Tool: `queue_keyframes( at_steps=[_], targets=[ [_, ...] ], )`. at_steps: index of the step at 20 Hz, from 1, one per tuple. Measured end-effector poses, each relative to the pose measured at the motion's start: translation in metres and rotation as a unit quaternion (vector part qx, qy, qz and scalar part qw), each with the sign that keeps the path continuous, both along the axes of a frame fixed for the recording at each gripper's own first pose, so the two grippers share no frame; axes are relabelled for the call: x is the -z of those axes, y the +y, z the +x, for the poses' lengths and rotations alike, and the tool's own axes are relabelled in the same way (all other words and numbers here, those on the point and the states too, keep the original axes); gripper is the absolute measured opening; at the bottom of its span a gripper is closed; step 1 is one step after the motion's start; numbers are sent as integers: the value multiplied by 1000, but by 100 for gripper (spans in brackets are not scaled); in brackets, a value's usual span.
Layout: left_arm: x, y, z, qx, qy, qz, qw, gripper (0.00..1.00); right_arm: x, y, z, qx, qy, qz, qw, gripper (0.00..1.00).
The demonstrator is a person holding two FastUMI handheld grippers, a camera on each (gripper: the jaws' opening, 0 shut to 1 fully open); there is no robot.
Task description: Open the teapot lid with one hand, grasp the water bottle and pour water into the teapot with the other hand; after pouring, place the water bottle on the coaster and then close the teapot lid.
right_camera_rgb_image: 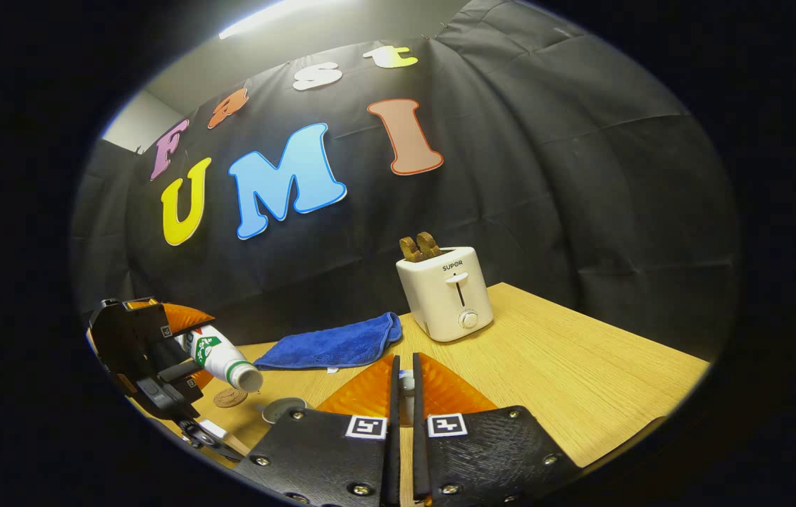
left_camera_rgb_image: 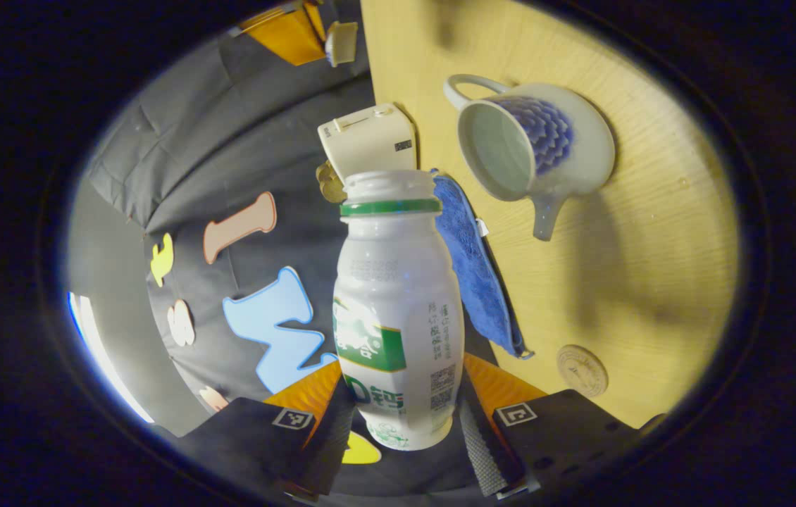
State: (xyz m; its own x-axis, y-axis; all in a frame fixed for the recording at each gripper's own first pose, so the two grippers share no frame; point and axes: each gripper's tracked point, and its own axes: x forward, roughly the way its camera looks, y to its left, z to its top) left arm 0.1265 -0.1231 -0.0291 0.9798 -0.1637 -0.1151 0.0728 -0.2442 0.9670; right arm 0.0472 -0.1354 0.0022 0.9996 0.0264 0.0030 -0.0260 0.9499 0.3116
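**Two grippers at work: the pouring step**

Left gripper (left_camera_rgb_image: 398, 422) has its jaws clamped on the smooth plastic water bottle (left_camera_rgb_image: 398, 310), uncapped and tipped toward the glazed, open teapot (left_camera_rgb_image: 535, 144) on the wooden counter (left_camera_rgb_image: 651, 267). Right of the bottle lie a fuzzy blue cloth (left_camera_rgb_image: 472, 274) and the round coaster (left_camera_rgb_image: 582, 370). Right gripper (right_camera_rgb_image: 405, 394) jaws pinch narrowly on what looks like the lid knob. Next: bring the mouth over the teapot's opening.
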Motion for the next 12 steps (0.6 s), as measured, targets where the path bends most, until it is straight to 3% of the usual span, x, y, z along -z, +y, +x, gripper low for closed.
queue_keyframes(
  at_steps=[1, 5, 6, 7, 8, 9, 11, 12],
  targets=[
    [4, 5, -2, -8, 14, -32, 999, 82, 0, 1, 1, -1, 0, -1, 1000, 7],
    [20, 20, -8, -38, 65, -155, 985, 72, 1, 7, 2, -11, 1, -6, 1000, 6],
    [23, 22, -10, -45, 76, -186, 979, 86, 2, 10, 2, -14, 1, -6, 1000, 7],
    [24, 26, -10, -51, 85, -219, 971, 79, 4, 12, 2, -19, 2, -6, 1000, 7],
    [24, 32, -11, -59, 92, -252, 962, 79, 4, 15, 3, -25, 2, -5, 1000, 7],
    [25, 36, -13, -65, 99, -283, 952, 85, 5, 20, 4, -30, 2, -6, 1000, 7],
    [25, 47, -17, -80, 107, -344, 929, 85, 4, 27, 4, -39, -1, -14, 999, 7],
    [24, 56, -20, -89, 110, -374, 917, 79, 4, 32, 5, -43, -1, -23, 999, 7]
  ],
)
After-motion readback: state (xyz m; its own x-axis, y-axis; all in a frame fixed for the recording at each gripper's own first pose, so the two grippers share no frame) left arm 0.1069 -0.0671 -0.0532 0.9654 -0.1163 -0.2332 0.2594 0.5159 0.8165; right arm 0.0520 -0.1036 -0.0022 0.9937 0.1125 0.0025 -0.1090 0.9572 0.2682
